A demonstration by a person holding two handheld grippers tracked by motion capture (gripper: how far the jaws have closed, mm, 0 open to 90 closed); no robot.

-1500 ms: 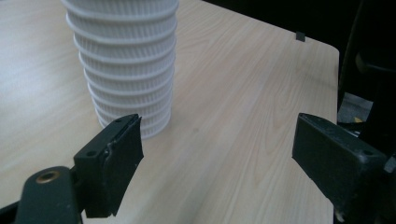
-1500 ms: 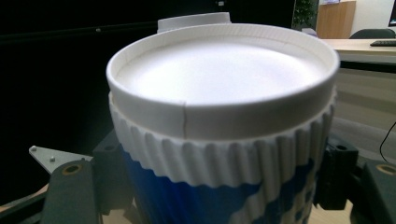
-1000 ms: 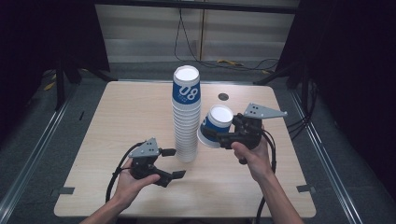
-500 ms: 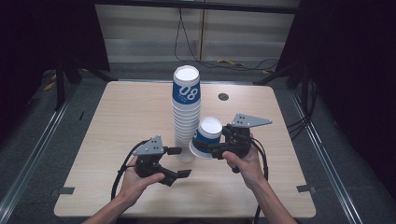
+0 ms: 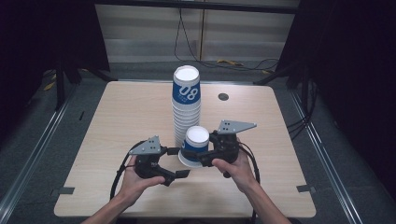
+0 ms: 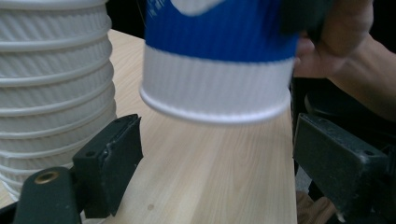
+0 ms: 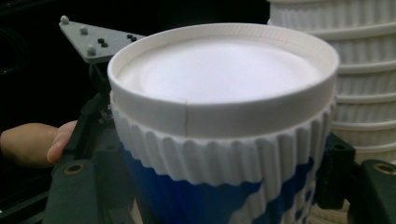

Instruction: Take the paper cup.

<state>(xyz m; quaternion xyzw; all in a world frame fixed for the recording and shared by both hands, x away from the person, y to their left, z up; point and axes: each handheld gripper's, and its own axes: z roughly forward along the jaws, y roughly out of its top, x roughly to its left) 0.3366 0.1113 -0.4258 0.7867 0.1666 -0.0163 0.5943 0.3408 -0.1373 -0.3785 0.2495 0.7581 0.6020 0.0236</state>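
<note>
Nearest the table's front edge: the person's two hands, each holding a black two-jaw gripper with a trailing cable and a grey three-cornered plate on top.

Left gripper (image 5: 173, 162): hard black plastic, blocky flat pads; jaws wide apart with nothing between them, lying low over the table and pointing toward the single cup.

Right gripper (image 5: 190, 157): same build. Its jaws have just been closing and sit clamped on the sides of the single cup, one pad on each flank, as the right gripper view shows.

Single cup (image 5: 195, 145): paper, upside down, a tapered round shape. Ribbed, corrugated wall, blue band with white lettering, white ribbed band toward the rolled lip. The recessed flat white base faces up and tilts a little toward the person; the wide mouth faces down. Long axis close to upright, slightly tilted. In the left gripper view its lip hangs clear above the wood, just beside the stack.

Stack of cups (image 5: 186, 105): the same ribbed paper cups nested upside down, a tall upright column of white rims, the top one showing blue with "08".

Table (image 5: 116, 116): pale wood-grain top, rounded corners, smooth, with a small dark round grommet (image 5: 223, 96) toward the far right.
</note>
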